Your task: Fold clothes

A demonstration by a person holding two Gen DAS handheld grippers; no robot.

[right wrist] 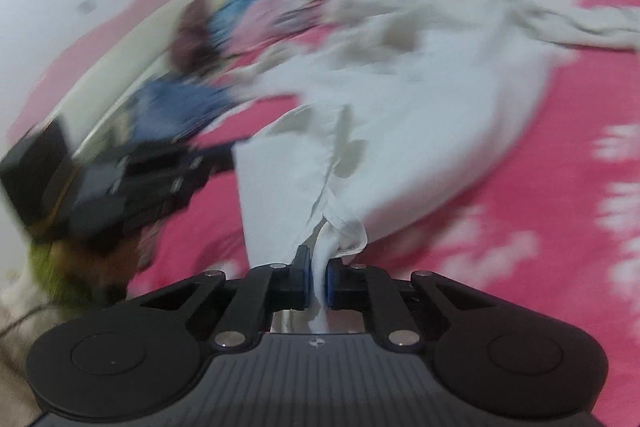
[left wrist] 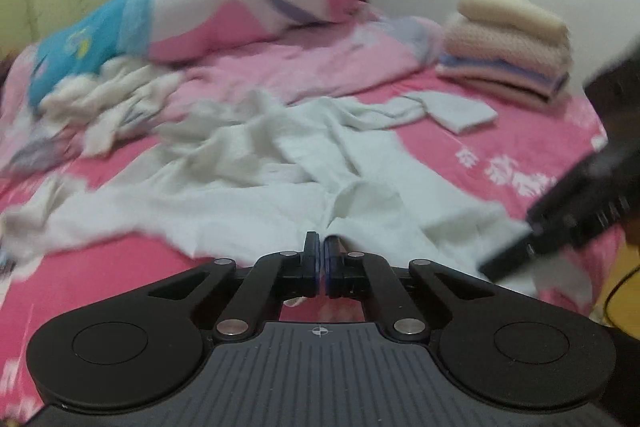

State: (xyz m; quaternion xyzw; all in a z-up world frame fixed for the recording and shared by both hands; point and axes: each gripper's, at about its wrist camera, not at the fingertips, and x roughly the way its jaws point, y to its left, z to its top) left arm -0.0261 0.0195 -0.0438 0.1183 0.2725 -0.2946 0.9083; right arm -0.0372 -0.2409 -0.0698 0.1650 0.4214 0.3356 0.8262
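The white garment [left wrist: 256, 183] lies crumpled across the pink bed [left wrist: 540, 131], sleeves splayed; to fold it well, I judge both pinched edges should be lifted level and drawn taut; the right hand-held gripper [right wrist: 318, 277] clamps a bunched edge; the left hand-held gripper [left wrist: 321, 259] is closed at the hem, fabric barely visible; folded stack [left wrist: 508, 43] beyond.

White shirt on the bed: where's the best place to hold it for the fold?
Hold the white shirt by its near hem, coming from the near bed edge. That edge lies flat and reachable; the far part is bunched. The right tongs already pinch a hem corner; the left tongs are shut at the hem.
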